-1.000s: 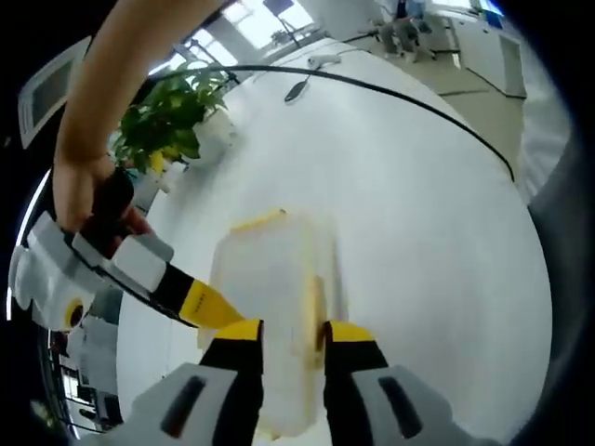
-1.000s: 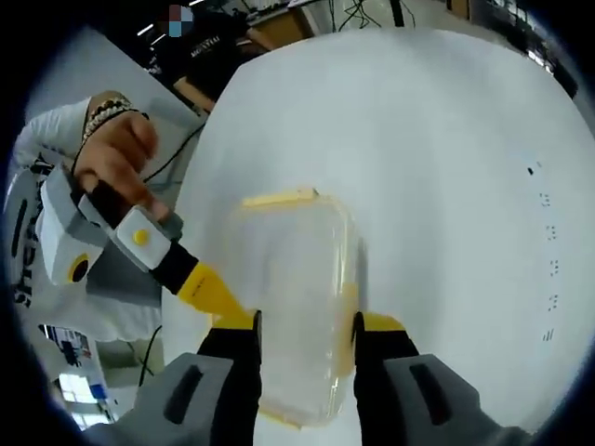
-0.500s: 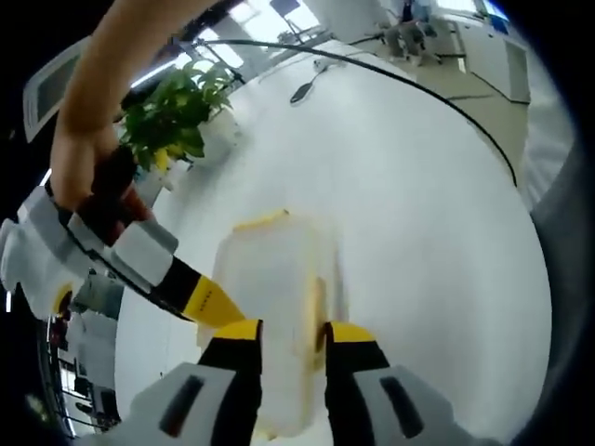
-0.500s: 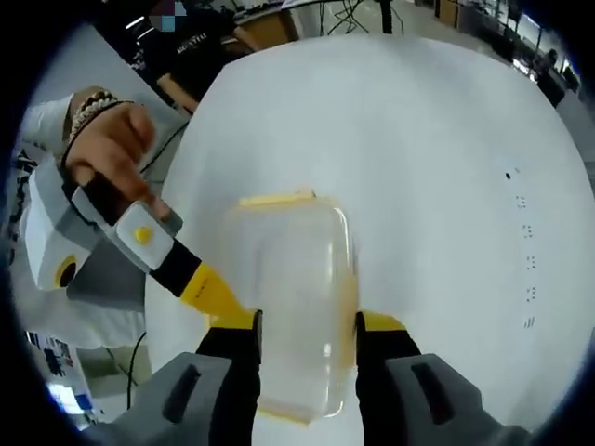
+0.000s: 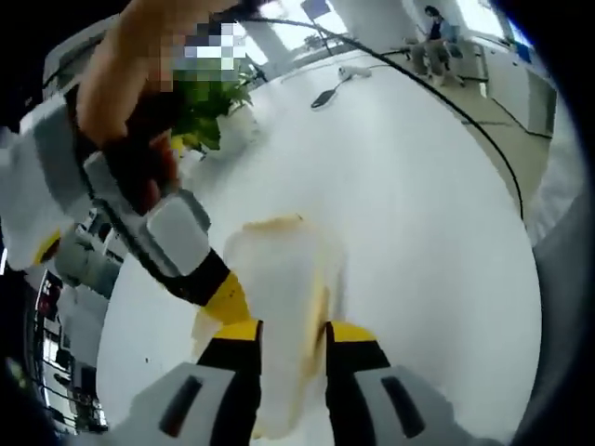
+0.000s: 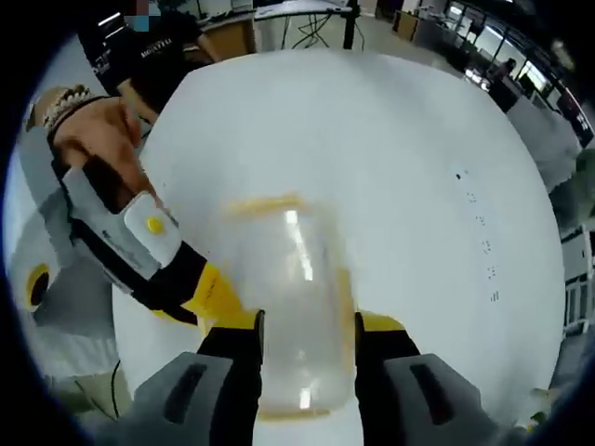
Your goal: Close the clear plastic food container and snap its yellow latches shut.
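Clearly, both pairs of tongs are on the same object from opposite ends. In the left gripper view the left tongs (image 5: 291, 334) stand with their yellow-tipped jaws partly parted, straddling the near end of the clear plastic food container (image 5: 279, 307); they bracket it closely, though whether they actually pinch it cannot be told. In the right gripper view the right tongs (image 6: 307, 325) do likewise, jaws a little wider, flanking the container (image 6: 293, 316) at its near end.

Each view also catches the other tool coming in from the side: the right tongs (image 5: 223, 297) reach the container's left flank in the left gripper view, held by a hand (image 5: 139, 102), and the left tongs (image 6: 209, 293) enter the right gripper view likewise.

The container lies on the white round surface (image 5: 409, 204), its long axis running straight away from each pair of tongs. A yellow latch (image 6: 265, 203) shows along the far short edge. Both hands are equally near, so I judge either could press it.

A potted plant (image 5: 209, 102) stands at the surface's far edge.
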Tool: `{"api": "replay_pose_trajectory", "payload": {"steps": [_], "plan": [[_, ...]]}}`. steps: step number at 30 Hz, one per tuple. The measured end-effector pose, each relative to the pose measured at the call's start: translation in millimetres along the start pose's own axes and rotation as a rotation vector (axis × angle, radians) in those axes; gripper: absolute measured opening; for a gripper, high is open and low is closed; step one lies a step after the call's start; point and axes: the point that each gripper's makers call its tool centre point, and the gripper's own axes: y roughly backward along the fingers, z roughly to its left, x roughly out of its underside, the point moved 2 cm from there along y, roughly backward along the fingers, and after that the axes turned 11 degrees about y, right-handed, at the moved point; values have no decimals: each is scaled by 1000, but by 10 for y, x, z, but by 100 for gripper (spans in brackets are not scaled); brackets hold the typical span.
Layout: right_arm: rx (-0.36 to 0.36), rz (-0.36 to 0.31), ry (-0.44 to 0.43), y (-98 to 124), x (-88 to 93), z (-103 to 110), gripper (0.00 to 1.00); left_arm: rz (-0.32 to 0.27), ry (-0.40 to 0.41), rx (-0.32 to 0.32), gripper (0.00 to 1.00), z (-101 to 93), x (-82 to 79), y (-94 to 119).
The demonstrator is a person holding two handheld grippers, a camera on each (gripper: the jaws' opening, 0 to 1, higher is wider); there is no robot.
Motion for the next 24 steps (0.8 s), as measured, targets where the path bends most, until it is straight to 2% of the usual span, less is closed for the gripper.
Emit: {"api": "replay_pose_trajectory", "payload": {"steps": [2, 4, 5, 8, 9, 10, 11, 12, 13, 14, 15, 16, 17, 19, 22, 23, 24], "plan": [[20, -23, -16, 7, 2, 39, 30, 3, 79, 23, 19, 13, -14, 7], [81, -36, -19, 19, 4, 1, 32, -2, 134, 38, 20, 27, -28, 13], [123, -38, -33, 24, 20, -86, 35, -5, 128, 42, 20, 46, -27, 18], [200, -65, -56, 56, 45, -115, 40, -17, 137, 43, 20, 40, -31, 15], [221, -84, -79, 47, 41, -139, 41, -34, 181, 62, 23, 19, -41, 21], [254, -94, -98, 65, 58, -163, 43, -42, 258, 123, 30, -43, -57, 36], [298, -103, -107, 90, 76, -204, 46, -35, 380, 145, 44, -57, -54, 65], [365, -92, -69, 149, 131, -258, 49, -89, 468, 124, 54, 45, -100, 104], [381, -88, -54, 180, 166, -243, 52, -156, 448, 83, 60, 160, -156, 152], [393, -100, -51, 222, 211, -205, 53, -212, 422, 45, 62, 274, -198, 232], [389, -118, -58, 249, 238, -166, 52, -218, 422, 15, 62, 341, -181, 278], [412, -173, -105, 307, 258, -157, 52, -199, 438, -27, 61, 424, -116, 322], [424, -201, -131, 346, 284, -153, 52, -186, 435, -54, 62, 474, -72, 344], [462, -276, -188, 455, 347, -132, 53, -210, 433, -105, 66, 567, -26, 388], [496, -368, -229, 556, 431, -42, 55, -234, 494, -193, 71, 660, 120, 428], [496, -388, -253, 566, 456, -6, 57, -198, 533, -231, 72, 679, 248, 418], [484, -419, -277, 564, 483, 62, 60, -179, 551, -225, 73, 648, 312, 397]]}}
